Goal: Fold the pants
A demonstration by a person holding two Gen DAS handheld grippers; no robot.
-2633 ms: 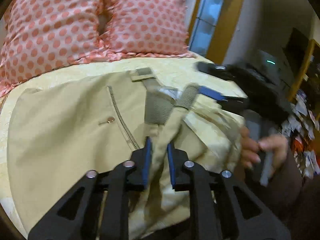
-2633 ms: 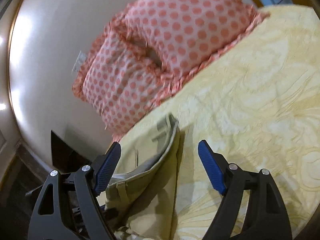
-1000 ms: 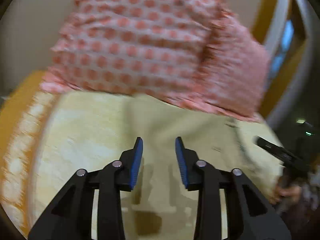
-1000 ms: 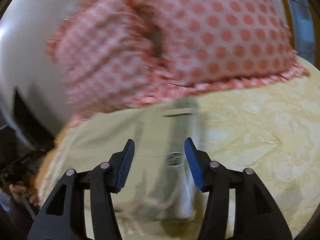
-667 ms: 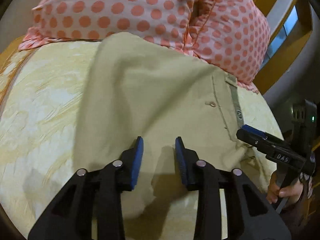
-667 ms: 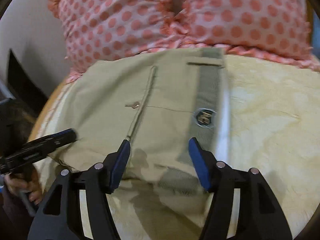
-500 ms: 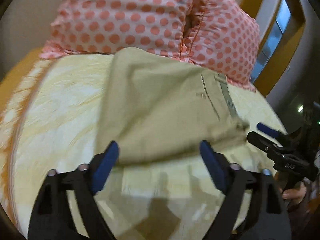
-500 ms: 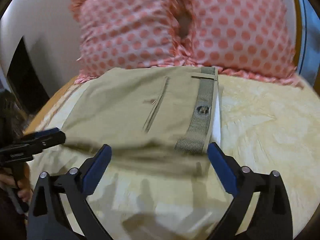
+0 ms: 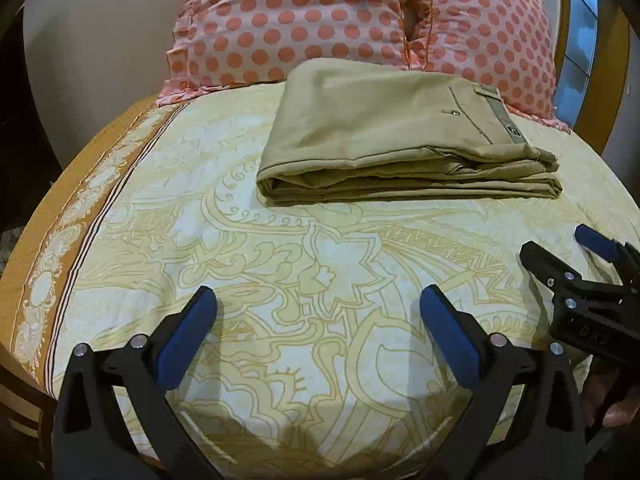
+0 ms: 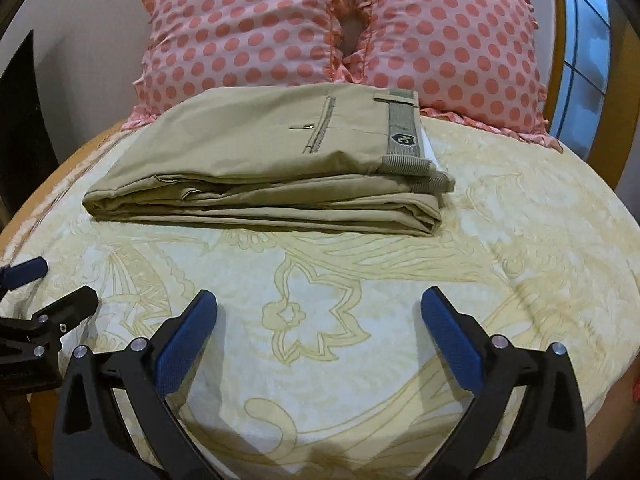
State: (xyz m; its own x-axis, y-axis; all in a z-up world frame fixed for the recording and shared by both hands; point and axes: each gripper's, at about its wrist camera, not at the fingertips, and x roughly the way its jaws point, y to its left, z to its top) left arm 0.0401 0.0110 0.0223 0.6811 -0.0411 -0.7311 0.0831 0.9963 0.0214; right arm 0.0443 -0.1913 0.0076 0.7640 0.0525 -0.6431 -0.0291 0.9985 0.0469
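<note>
Bedspread (image 9: 320, 280) yellow, patterned | pants (image 10: 256, 152) folded | pillows (image 10: 280, 32) behind

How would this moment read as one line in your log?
khaki pants: folded, on bedsheet | left gripper: open | right gripper: open

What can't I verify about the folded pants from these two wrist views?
- Pants far edge: both views, hidden by the stack's own top against the pillows.
- Inner layers' alignment: only near edges show.
- Waistband badge lettering: too small.
- Bed front edge: cut off by the gripper frames.
</note>
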